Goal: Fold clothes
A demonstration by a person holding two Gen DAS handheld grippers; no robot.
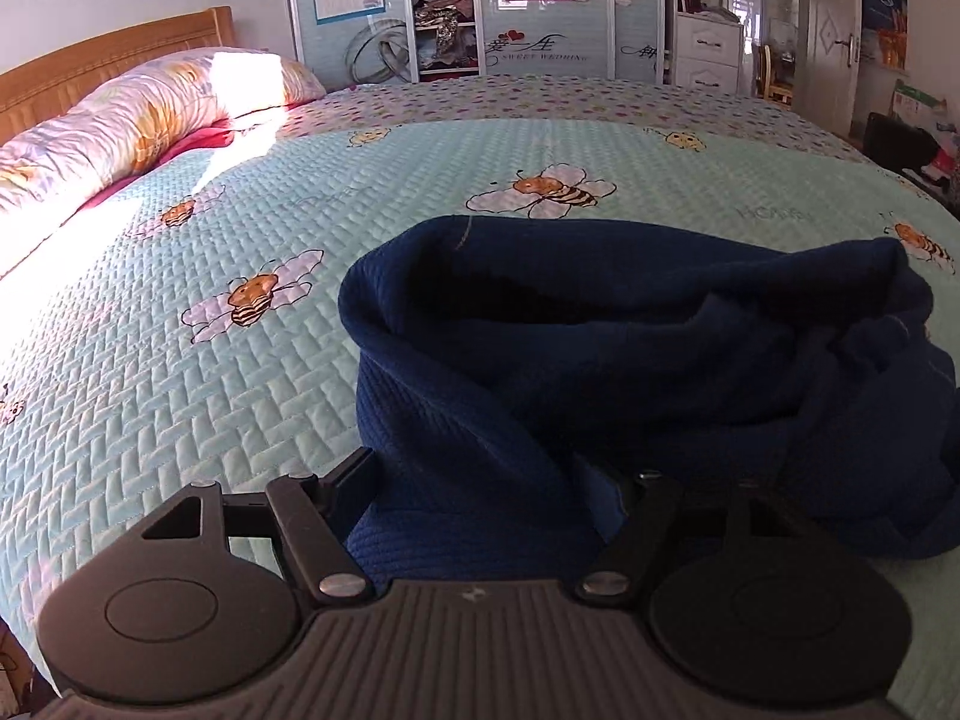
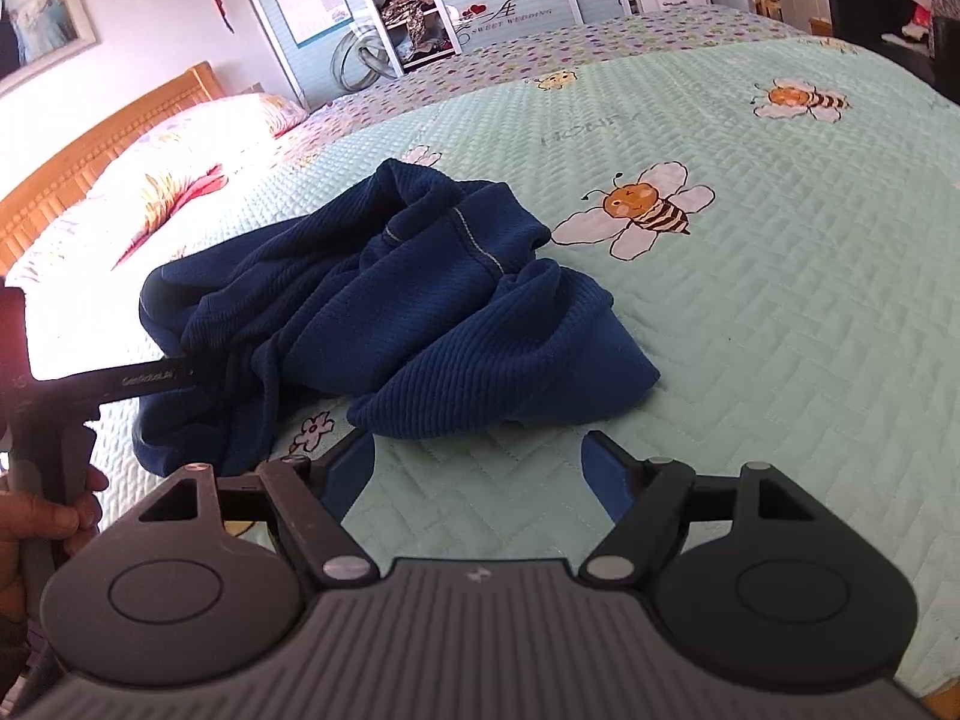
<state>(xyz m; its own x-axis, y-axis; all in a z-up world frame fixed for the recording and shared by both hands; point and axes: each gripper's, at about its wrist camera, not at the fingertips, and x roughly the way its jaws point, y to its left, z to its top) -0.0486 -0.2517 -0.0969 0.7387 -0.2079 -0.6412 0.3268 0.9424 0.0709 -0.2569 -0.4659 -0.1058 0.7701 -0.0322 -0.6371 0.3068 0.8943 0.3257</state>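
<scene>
One garment was in play: a single dark blue sweater lay crumpled on the bed, heaped near the middle of the mint quilted bedspread, with a pale stitched seam running across its upper fold.

The left tool was in among the cloth, its two fingers spread with a bunched fold of the sweater filling the gap between them. Whether it was truly pinching the fabric could not be told from these views. In the right wrist view that same tool reached in from the left edge, its black finger pushed into the sweater's left side, and a hand gripped its handle below.

The right tool hung just short of the sweater's near edge, its two blue-padded fingers wide apart with bare bedspread between them, touching nothing.

Bees printed on the bedspread: five countable in the left wrist view, the biggest one just beyond the sweater. One floral pillow lay along the wooden headboard, washed out by sun. One wardrobe stood behind the bed.
</scene>
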